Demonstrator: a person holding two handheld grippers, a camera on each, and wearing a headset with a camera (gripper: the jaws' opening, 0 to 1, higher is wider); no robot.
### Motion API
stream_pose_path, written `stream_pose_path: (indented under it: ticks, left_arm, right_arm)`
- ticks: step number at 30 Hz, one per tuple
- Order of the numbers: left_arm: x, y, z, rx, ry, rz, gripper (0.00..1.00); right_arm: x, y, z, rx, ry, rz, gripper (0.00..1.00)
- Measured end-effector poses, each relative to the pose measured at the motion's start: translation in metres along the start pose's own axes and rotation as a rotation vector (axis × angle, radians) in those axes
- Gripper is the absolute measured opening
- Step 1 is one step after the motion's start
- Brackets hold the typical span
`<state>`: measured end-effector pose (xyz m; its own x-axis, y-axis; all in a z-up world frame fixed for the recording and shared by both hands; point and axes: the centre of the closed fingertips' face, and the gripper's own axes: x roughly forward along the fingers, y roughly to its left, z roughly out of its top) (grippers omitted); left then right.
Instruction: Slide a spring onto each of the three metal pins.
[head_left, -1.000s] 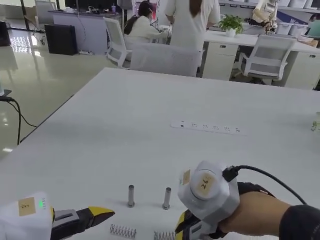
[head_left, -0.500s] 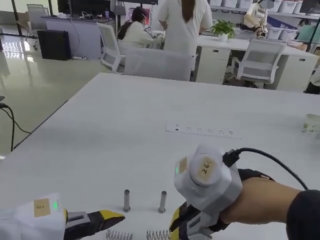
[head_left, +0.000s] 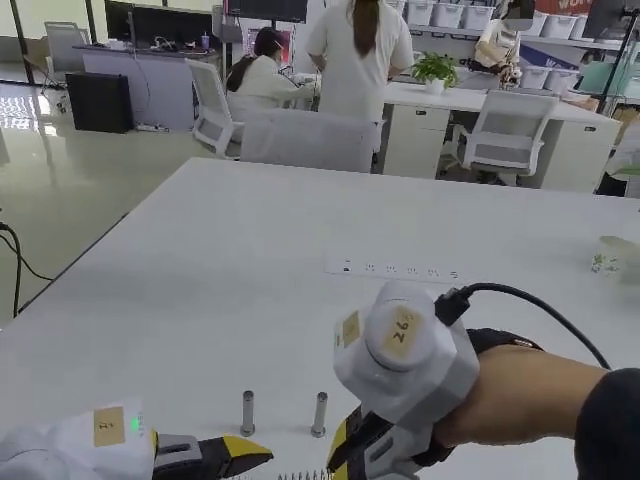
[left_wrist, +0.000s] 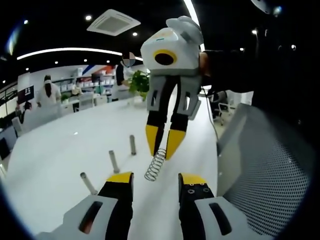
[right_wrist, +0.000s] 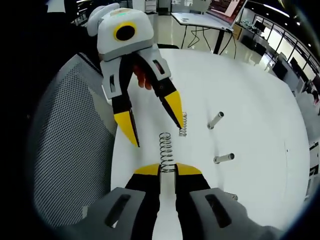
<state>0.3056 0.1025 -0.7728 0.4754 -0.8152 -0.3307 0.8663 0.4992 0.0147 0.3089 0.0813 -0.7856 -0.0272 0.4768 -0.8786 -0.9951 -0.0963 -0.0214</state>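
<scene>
Three pins (left_wrist: 114, 161) stand bare on the bench (left_wrist: 60, 145) as the right tool (right_wrist: 167, 170) nips one spring (right_wrist: 165, 145) by its end, leaving its length free to thread, left tool (right_wrist: 157, 135) gaping wide, empty, close alongside.

Spring (right_wrist: 166, 146) in right gripper (right_wrist: 167, 171)
</scene>
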Motion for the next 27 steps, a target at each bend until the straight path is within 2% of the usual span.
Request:
stream_pose_path:
  ticks: [7, 13, 20, 27]
  left_arm:
    - [0.003, -0.004, 0.002, 0.03, -0.001, -0.014, 0.2]
    - [0.006, -0.009, -0.002, 0.062, 0.016, -0.025, 0.14]
    - [0.008, -0.007, -0.006, 0.082, 0.037, -0.019, 0.05]
    - [0.008, -0.007, -0.01, 0.073, 0.052, -0.015, 0.03]
  right_arm:
    - [-0.001, 0.005, 0.002, -0.008, 0.011, 0.014, 0.07]
    - [0.0, 0.008, 0.0, -0.001, 0.017, 0.024, 0.07]
    - [0.0, 0.009, 0.0, 0.007, 0.017, 0.031, 0.07]
    - [0.001, 0.009, 0.002, 0.017, 0.009, 0.035, 0.07]
